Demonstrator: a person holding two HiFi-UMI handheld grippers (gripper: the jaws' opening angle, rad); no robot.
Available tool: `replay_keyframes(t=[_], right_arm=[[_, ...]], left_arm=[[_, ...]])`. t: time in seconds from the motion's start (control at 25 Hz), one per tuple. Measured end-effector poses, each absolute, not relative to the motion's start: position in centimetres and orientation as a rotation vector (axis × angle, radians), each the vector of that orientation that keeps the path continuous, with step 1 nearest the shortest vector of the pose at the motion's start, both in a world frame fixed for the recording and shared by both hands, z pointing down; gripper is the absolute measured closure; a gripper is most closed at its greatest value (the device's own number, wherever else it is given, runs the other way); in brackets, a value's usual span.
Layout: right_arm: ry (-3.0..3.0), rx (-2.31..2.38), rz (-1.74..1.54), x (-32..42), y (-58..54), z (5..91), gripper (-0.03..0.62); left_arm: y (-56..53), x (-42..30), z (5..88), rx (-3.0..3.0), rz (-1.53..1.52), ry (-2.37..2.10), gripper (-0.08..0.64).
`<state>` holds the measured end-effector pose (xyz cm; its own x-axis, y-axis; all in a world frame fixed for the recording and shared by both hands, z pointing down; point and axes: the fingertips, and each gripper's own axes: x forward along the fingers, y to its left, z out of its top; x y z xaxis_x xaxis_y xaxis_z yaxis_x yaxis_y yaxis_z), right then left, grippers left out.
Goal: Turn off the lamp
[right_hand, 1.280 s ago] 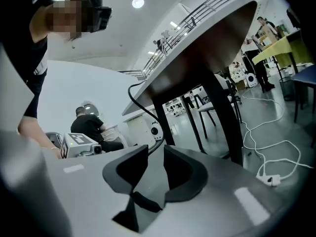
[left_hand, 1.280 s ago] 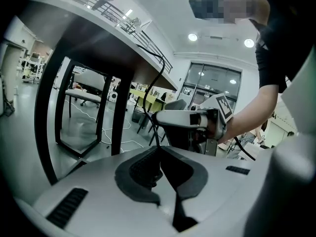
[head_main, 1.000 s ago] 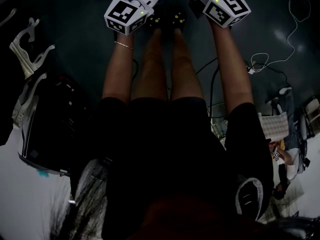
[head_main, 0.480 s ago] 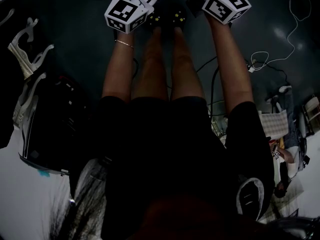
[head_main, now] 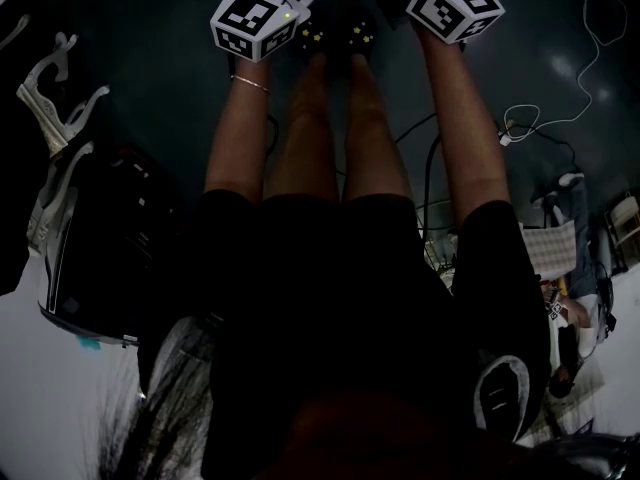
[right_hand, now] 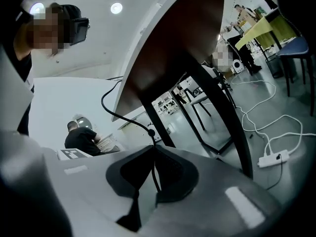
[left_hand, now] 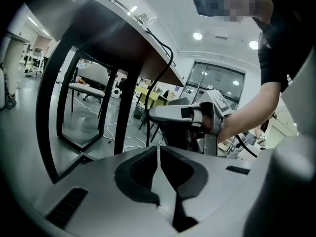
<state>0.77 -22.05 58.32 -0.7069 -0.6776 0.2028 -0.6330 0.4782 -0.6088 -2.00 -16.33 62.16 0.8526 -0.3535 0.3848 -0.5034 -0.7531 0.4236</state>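
- right hand-held gripper (right_hand: 155, 157): grey body, dark pads. It is carried on the bare right forearm (head_main: 470, 128), stretched straight ahead, and points a little below level under the dark brown worktop with black legs (right_hand: 173, 48). Its jaws are closing, almost together, on the thin black cable (right_hand: 150, 132) that hangs from the worktop edge and runs down between the pads.
- left hand-held gripper (left_hand: 158, 152): on the bare left forearm (head_main: 237, 133), outstretched beside the right. Jaws pressed together, nothing between them.
- lamp: cannot be made out in any view.
- white power strip (right_hand: 275, 158): on the grey floor (right_hand: 284, 107), well apart from the cable.
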Motion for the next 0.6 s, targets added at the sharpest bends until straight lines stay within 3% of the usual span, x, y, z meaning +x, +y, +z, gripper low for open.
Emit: replay_keyframes(t=[0.6], right_arm=[[2.666, -1.24, -1.022, 0.8, -23.8, 60.0, 0.577]], left_arm=[[-18.3, -2.2, 61.0, 2.483, 0.38, -0.69, 0.537]])
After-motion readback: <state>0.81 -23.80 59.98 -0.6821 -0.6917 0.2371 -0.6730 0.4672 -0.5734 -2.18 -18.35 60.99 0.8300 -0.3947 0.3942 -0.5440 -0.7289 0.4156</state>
